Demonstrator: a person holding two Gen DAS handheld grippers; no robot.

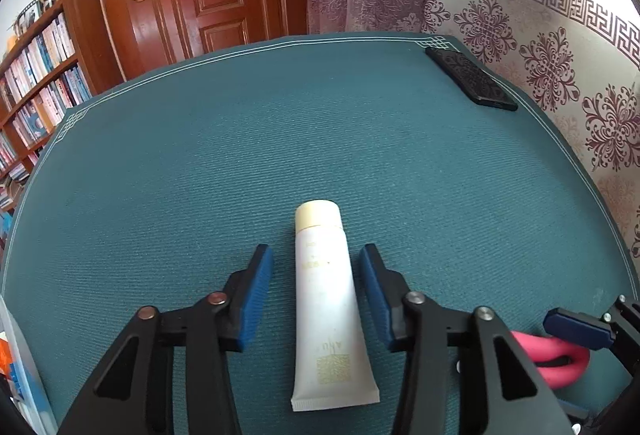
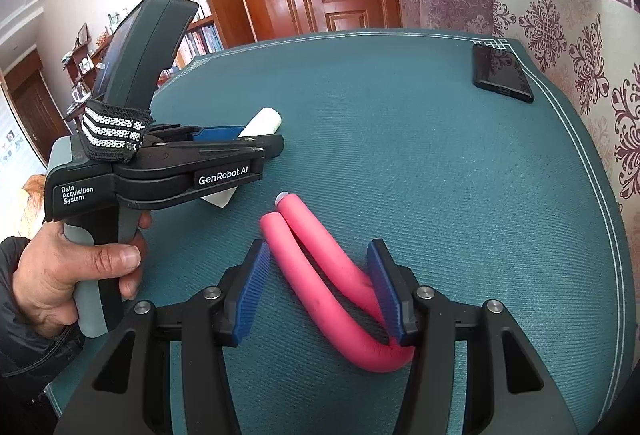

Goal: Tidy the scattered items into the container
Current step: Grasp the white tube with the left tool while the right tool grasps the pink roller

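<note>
the white tube (image 1: pixel 326 299) lies flat on the teal-covered bench (image 1: pixel 200 163), cap end pointing away and crimped end nearest the camera, so its long axis runs almost straight along the left hand-held gripper (image 1: pixel 316 263). the two blue pads stand wide apart, one on each side of the tube's upper body, with clear cloth showing between each pad and the tube; neither touches it yet. that is the relation the grasp seems to turn on: the jaws already straddle the tube across its narrow width, so closing them should pinch it side to side with no turning needed.

from the right wrist view, the right hand-held gripper (image 2: pixel 318 251) also stands wide, over a pink foam rod (image 2: pixel 316 271) bent double into a hairpin. the bend sits low against the right pad, apparently touching it, while the two free ends run away up and to the left, so the rod's length lies slanted across the gap rather than square to it. the left pad is just beside one leg of the rod.

each gripper is the nearer one to its own item: the tube belongs to the left, the rod to the right, and the two items lie close beside each other. a person's hand (image 2: pixel 76 275) grips the left tool's handle. a dark phone (image 2: pixel 502 77) lies at the far right corner, well apart. no container can be made out with certainty in either view.
</note>
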